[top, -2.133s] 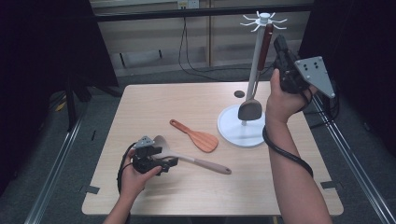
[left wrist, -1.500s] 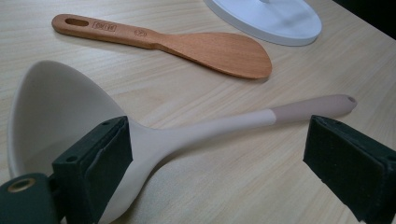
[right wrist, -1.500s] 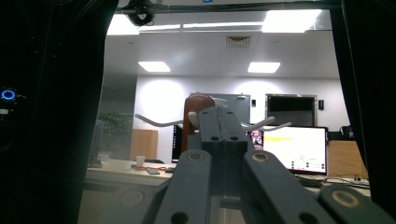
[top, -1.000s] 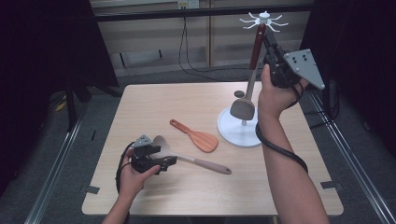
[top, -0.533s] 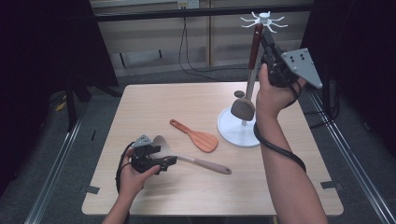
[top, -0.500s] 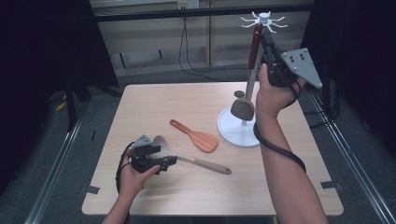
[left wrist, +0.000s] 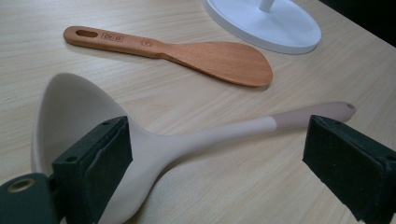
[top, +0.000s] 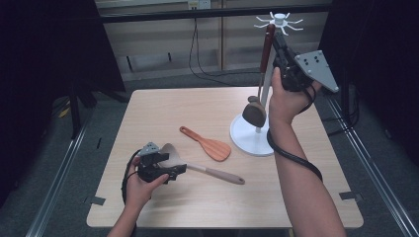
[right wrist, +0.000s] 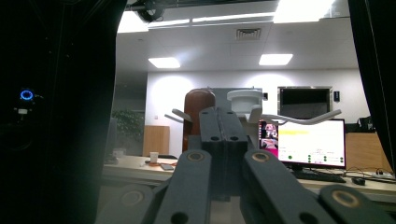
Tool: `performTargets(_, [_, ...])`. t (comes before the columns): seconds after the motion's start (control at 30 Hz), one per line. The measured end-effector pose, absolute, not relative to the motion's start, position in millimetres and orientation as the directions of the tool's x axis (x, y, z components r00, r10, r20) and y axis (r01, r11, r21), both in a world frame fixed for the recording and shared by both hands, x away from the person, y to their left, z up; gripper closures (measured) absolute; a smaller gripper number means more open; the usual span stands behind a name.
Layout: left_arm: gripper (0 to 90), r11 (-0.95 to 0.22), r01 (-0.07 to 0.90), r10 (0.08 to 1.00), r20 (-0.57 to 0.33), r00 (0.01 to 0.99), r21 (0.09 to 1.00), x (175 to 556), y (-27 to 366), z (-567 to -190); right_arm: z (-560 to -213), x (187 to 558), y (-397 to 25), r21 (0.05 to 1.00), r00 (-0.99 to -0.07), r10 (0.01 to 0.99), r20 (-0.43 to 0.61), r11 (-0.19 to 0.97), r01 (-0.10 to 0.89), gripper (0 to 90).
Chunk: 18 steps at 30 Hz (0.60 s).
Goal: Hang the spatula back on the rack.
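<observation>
Because the pale ladle (left wrist: 140, 144) lies flat on the table (top: 163, 212) between the wide-open jaws of the left gripper (left wrist: 217, 158), it looks light, stiff and a little slick, so its thin neck just behind the cream bowl seems the surest hold. Farther off, the right gripper (top: 276, 47) is clamped on the red-brown handle of a dark ladle (top: 255, 112) at the white rack (top: 253, 138), near its top hooks.

A beige spoon (left wrist: 187, 140) is laid flat between the parted jaws of the left gripper (left wrist: 219, 161). A dark ladle (top: 262, 74) with a red-brown handle is seen upright, bowl down, just beside the right gripper (top: 274, 38).
</observation>
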<state>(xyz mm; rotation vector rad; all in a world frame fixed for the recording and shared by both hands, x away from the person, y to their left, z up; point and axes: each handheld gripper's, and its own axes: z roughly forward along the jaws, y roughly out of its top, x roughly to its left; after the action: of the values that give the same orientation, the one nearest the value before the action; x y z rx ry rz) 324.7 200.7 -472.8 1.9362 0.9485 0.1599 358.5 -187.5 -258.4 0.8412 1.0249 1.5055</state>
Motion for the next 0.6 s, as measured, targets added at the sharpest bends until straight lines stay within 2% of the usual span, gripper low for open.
performTargets(0.6, [8.0,-0.263,0.547,0.673,-0.255,0.694,0.795,324.2,201.0,-472.1,-260.7,356.4,-189.6,0.925,-0.202,0.979,-0.01,-0.067,-0.373,90.0])
